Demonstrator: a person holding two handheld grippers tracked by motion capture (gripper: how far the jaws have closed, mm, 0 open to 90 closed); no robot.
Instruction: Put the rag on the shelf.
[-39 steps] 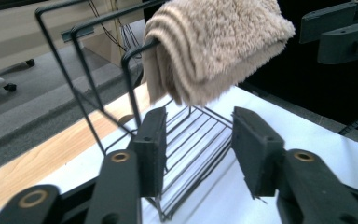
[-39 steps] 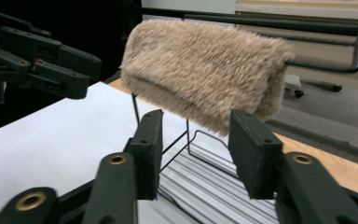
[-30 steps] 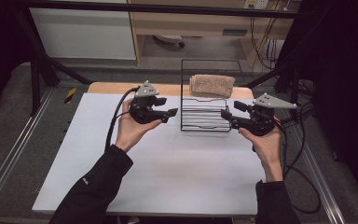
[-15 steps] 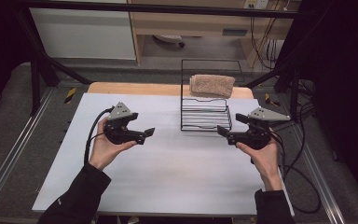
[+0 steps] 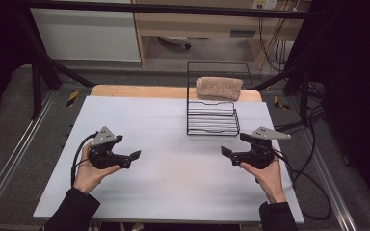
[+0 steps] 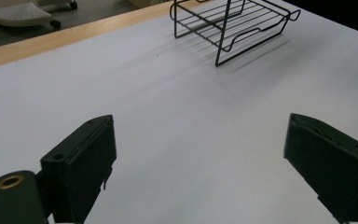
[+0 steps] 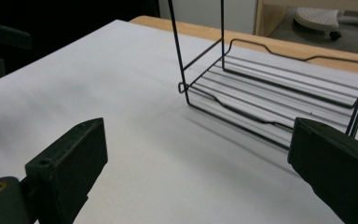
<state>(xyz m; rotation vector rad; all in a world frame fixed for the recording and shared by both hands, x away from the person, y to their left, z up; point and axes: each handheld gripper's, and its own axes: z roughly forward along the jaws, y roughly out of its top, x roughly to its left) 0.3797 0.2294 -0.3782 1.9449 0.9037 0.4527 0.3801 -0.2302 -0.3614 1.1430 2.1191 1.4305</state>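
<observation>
Black and empty, the left claw [image 5: 130,150] sits low over the white bench [image 5: 173,183] at its left side, well apart from the wire rack [image 5: 212,118]. Its jaws have just been opening and stand wide, with nothing but bare bench between them in the left gripper view. From this side the risk is a long reach: the rack's lower tier is thin wire, and a jaw that comes in too low or tilted could hook a rod and drag the whole frame across the smooth surface.

The rack stands upright toward the far middle-right of the bench, lower tier bare, with a folded beige towel [image 5: 219,88] lying on its upper level. A knock on the tall uprights could tip the light frame or slide the towel off.

The right claw [image 5: 235,144] hovers near the rack's front right corner, jaws also just opened wide and holding nothing. Being this near, I judge it the likelier to clip the front rail. Its cable [image 5: 308,187] trails off the bench edge and could tug the hand off line.
</observation>
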